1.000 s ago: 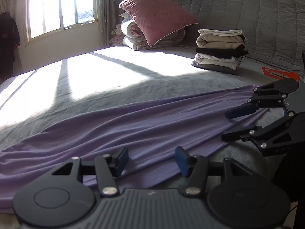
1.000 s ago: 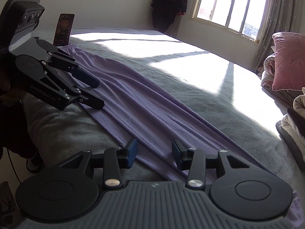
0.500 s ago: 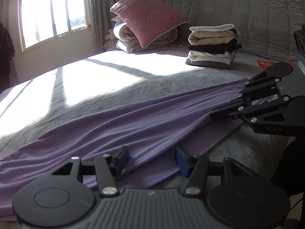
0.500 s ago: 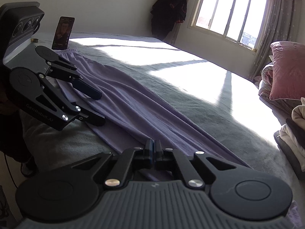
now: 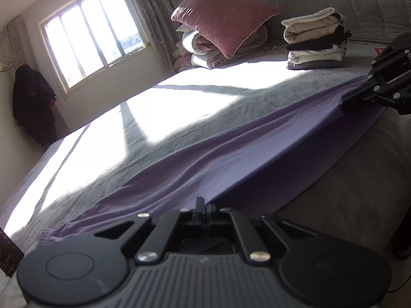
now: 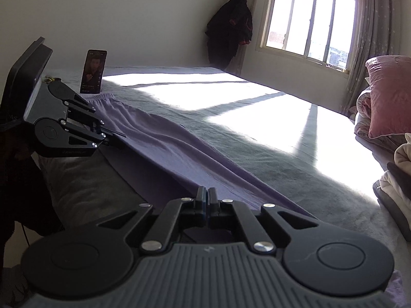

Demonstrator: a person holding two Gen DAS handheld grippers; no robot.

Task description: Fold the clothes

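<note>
A long lilac garment of soft jersey cloth (image 5: 210,159) lies stretched along the near edge of the wide bed with its grey cover (image 5: 179,118), its ribbed elastic waistband (image 6: 102,96) at the end nearest the dark phone (image 6: 93,71) propped upright. Both tools are clenched on it. The left black two-finger gripper (image 5: 203,206) has its jaws pressed together over the near hem, and the cloth rises from the bed to meet them. The right black two-finger gripper (image 6: 205,196) is likewise pinched on the same edge further along (from the left camera it shows at the far right, its fingers biting the fabric), so the hem runs taut and lifted between the two, a shadowed gap beneath it.

Broad panels of sunlight from the barred window (image 6: 310,23) fall across the cover beyond the garment. Well apart from it, near the quilted grey headboard (image 5: 334,0), stands a stack of folded cream and dark clothes (image 5: 314,43), and beside that a dusty-pink pillow (image 5: 221,18) leans on rolled bedding. A dark coat (image 6: 231,28) hangs by the window.
</note>
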